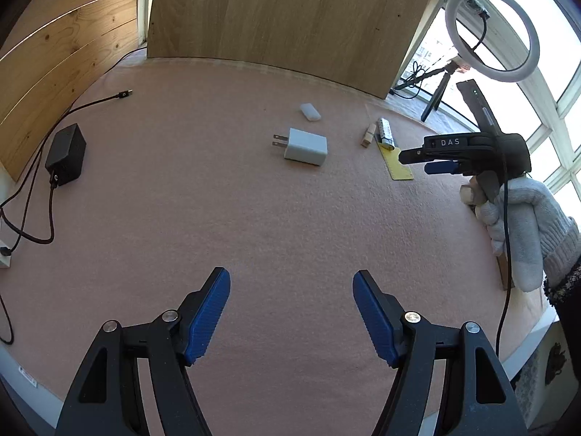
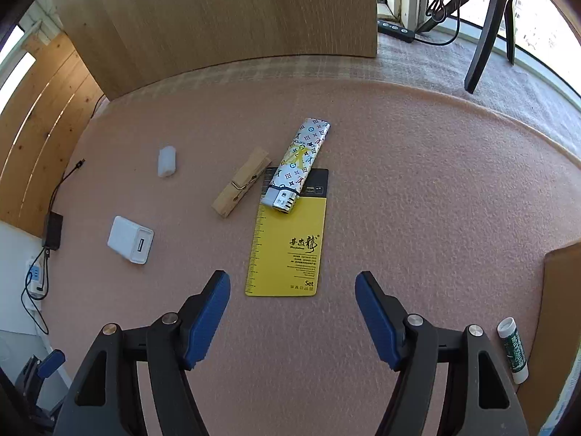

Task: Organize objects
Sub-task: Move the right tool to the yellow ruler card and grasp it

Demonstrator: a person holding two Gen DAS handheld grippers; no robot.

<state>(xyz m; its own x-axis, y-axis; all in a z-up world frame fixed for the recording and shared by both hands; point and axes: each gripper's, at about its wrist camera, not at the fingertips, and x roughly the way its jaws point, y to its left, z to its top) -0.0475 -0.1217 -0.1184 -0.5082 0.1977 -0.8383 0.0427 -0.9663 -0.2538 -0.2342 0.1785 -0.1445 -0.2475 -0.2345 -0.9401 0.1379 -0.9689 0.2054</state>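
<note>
1. Nearest in the right wrist view, the right claw (image 2: 292,312) is spread wide with nothing between its blue pads (image 2: 205,321), hovering low over the pink bench (image 2: 417,189). Its gap lines up with the near end of the yellow ruler card (image 2: 287,250), which suggests that flat card or what sits on it is the likely next pick.
2. Just outside the right finger, a green-and-white tube (image 2: 514,348) lies on the bench beside a cardboard box (image 2: 563,290). Judging by that, the box may be where things are being gathered.
3. The left claw (image 1: 292,312) is likewise spread and empty, held back over bare bench, probably waiting clear of the other arm's work.
4. Further out, the patterned lighter (image 2: 299,161) rests with its metal head on the far, dark end of the card, tilted diagonally. Lifting the card first would likely tip it off.
5. A wooden clothespin (image 2: 241,187) lies just beside the card's left edge, apart from the lighter.
6. To the left, well apart, the white USB charger (image 2: 130,239) lies flat, and beyond it a small translucent cap (image 2: 167,160).
7. Farthest, a wooden board (image 2: 232,11) stands as backdrop, with a tripod (image 2: 486,25) by the window.
</note>
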